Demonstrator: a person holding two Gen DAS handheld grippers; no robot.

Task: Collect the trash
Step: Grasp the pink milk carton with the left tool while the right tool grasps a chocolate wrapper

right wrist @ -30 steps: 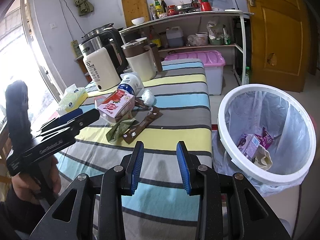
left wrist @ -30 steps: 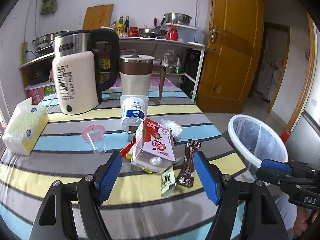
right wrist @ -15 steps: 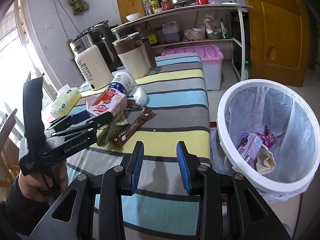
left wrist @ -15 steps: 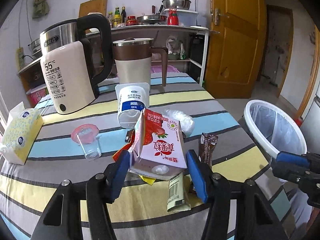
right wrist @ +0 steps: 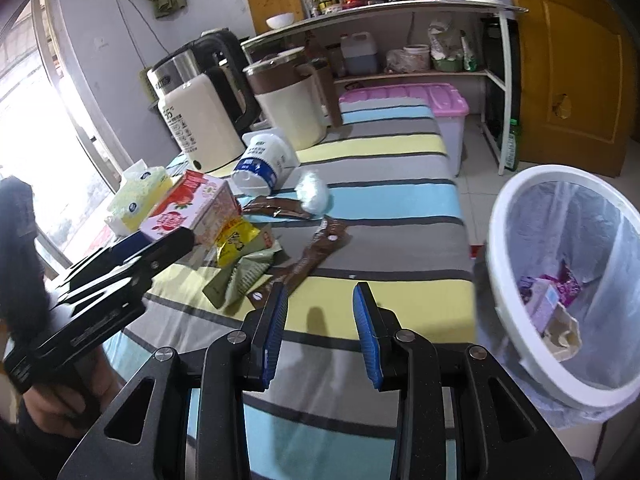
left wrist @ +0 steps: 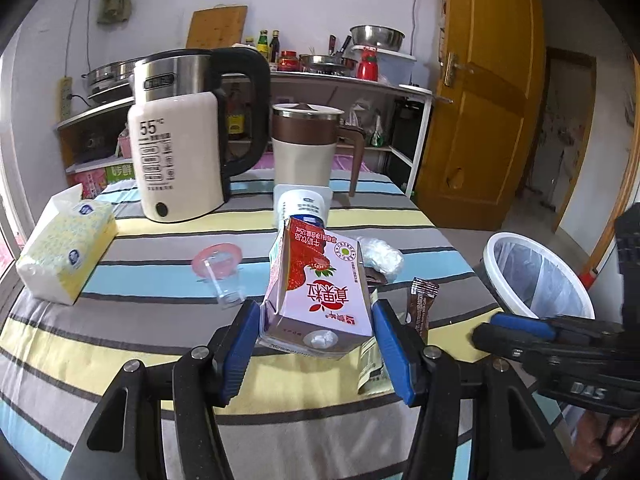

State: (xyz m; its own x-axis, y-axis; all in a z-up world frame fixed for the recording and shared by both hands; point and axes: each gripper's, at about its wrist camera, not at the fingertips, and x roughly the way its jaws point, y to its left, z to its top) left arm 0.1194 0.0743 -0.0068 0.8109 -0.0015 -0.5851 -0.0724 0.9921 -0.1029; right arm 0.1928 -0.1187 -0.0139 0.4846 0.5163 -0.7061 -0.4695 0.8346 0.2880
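Striped tablecloth [left wrist: 120, 360] bears kettle [left wrist: 180, 152]; trash bin [right wrist: 560, 280] stands beside.

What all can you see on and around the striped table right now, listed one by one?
Milk carton: one, pink and red, between the left claw's fingers.
Kettle: one, cream and black, table's far side.
Jug: one, cream and brown, beside the kettle.
Yogurt bottle: one, white and blue, lying down.
Tissue pack: one, yellow, table's left edge.
Brown wrapper: one, mid-table.
Green wrapper: one, near edge.
Trash bin: one, white, on the floor, trash inside.
Left claw: closed around the carton.
Right claw: open, empty.
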